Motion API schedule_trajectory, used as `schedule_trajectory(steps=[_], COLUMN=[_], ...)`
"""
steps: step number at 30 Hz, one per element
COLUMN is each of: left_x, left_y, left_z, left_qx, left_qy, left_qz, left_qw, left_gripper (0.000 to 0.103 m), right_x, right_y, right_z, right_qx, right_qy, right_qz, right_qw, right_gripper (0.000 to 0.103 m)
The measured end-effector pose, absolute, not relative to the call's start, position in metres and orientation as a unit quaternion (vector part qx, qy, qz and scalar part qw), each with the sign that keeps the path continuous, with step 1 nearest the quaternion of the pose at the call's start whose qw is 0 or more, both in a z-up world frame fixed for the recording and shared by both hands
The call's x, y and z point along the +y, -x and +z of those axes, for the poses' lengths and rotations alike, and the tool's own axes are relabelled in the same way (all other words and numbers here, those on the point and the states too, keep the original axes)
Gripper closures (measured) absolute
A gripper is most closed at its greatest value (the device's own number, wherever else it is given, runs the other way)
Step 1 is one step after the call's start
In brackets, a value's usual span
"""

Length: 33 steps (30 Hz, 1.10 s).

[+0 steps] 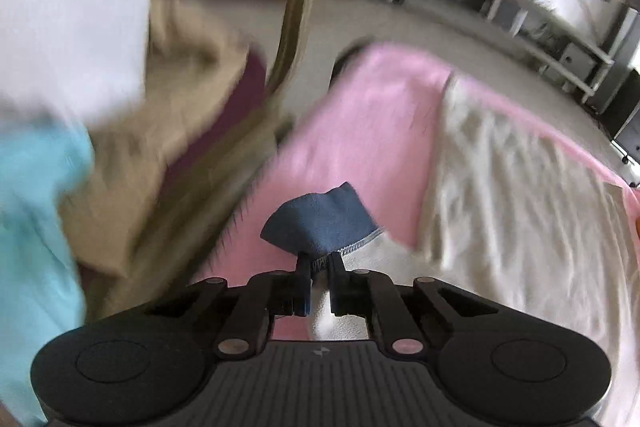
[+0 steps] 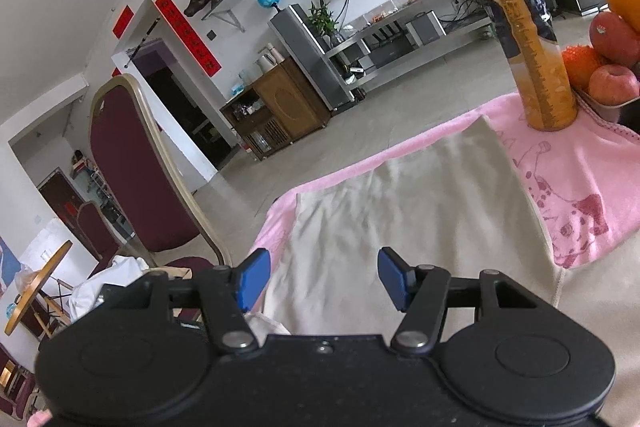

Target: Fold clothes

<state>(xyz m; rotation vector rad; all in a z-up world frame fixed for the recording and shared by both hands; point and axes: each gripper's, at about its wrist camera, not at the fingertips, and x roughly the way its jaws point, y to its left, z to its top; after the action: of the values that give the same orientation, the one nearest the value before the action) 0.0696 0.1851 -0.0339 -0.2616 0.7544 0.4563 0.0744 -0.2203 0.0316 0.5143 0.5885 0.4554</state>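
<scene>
Holding a bunched corner of blue-grey cloth [image 1: 324, 223], our left gripper [image 1: 319, 259] is clamped on it, the fabric fanning out just beyond the fingertips above the pink towel [image 1: 360, 115]. Left-wrist view is motion-blurred. Our right gripper [image 2: 320, 277] hangs with its blue pads [image 2: 394, 277] well apart, nothing between them, directly over the cream garment [image 2: 412, 203] lying flat on the pink towel. Far right stand an orange juice bottle [image 2: 520, 31] and a fruit bowl [image 2: 608, 99].
</scene>
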Motion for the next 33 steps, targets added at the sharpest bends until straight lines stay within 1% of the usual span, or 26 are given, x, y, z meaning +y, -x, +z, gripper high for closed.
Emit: schedule_trajectory(steps=[5, 11, 12, 16, 18, 19, 20, 22, 23, 25, 30, 32, 33], left_x=[0.185, 0.186, 0.194, 0.255, 0.285, 0.299, 0.312, 0.334, 0.341, 0.349, 0.330, 0.309, 0.298], left_y=[-0.035, 0.007, 0.012, 0.020, 0.018, 0.015, 0.010, 0.005, 0.006, 0.013, 0.037, 0.045, 0.047], left_z=[0.026, 0.097, 0.106, 0.102, 0.089, 0.080, 0.071, 0.055, 0.051, 0.051, 0.081, 0.090, 0.091], left_qx=[0.269, 0.147, 0.136, 0.154, 0.174, 0.189, 0.207, 0.240, 0.249, 0.250, 0.232, 0.239, 0.255], left_qy=[0.024, -0.100, -0.109, -0.083, -0.067, -0.057, -0.046, -0.027, -0.020, -0.014, -0.033, -0.026, -0.018], left_qz=[0.244, 0.266, 0.273, 0.301, 0.314, 0.321, 0.327, 0.345, 0.352, 0.362, 0.368, 0.339, 0.314], left_qw=[0.931, 0.948, 0.946, 0.937, 0.931, 0.926, 0.921, 0.907, 0.902, 0.898, 0.900, 0.909, 0.914], left_gripper=[0.096, 0.095, 0.095, 0.095, 0.093, 0.091, 0.083, 0.080, 0.073, 0.068, 0.069, 0.069, 0.069], right_x=[-0.224, -0.206, -0.199, -0.161, -0.141, -0.131, -0.121, -0.111, -0.108, -0.109, -0.144, -0.170, -0.179], right_y=[-0.062, -0.038, -0.036, -0.039, -0.042, -0.044, -0.045, -0.045, -0.045, -0.043, -0.025, -0.016, -0.013], right_z=[0.045, 0.081, 0.088, 0.102, 0.106, 0.107, 0.108, 0.107, 0.107, 0.107, 0.113, 0.113, 0.112], right_qx=[0.268, 0.231, 0.231, 0.238, 0.245, 0.250, 0.256, 0.265, 0.270, 0.276, 0.279, 0.284, 0.288], right_qy=[-0.266, -0.273, -0.275, -0.283, -0.281, -0.277, -0.272, -0.267, -0.266, -0.263, -0.267, -0.275, -0.275], right_qz=[0.214, 0.241, 0.250, 0.292, 0.311, 0.318, 0.322, 0.326, 0.326, 0.325, 0.307, 0.296, 0.292], right_qw=[0.901, 0.902, 0.899, 0.882, 0.874, 0.872, 0.870, 0.867, 0.866, 0.866, 0.870, 0.870, 0.870], right_gripper=[0.045, 0.045, 0.044, 0.043, 0.043, 0.043, 0.042, 0.042, 0.042, 0.041, 0.038, 0.038, 0.037])
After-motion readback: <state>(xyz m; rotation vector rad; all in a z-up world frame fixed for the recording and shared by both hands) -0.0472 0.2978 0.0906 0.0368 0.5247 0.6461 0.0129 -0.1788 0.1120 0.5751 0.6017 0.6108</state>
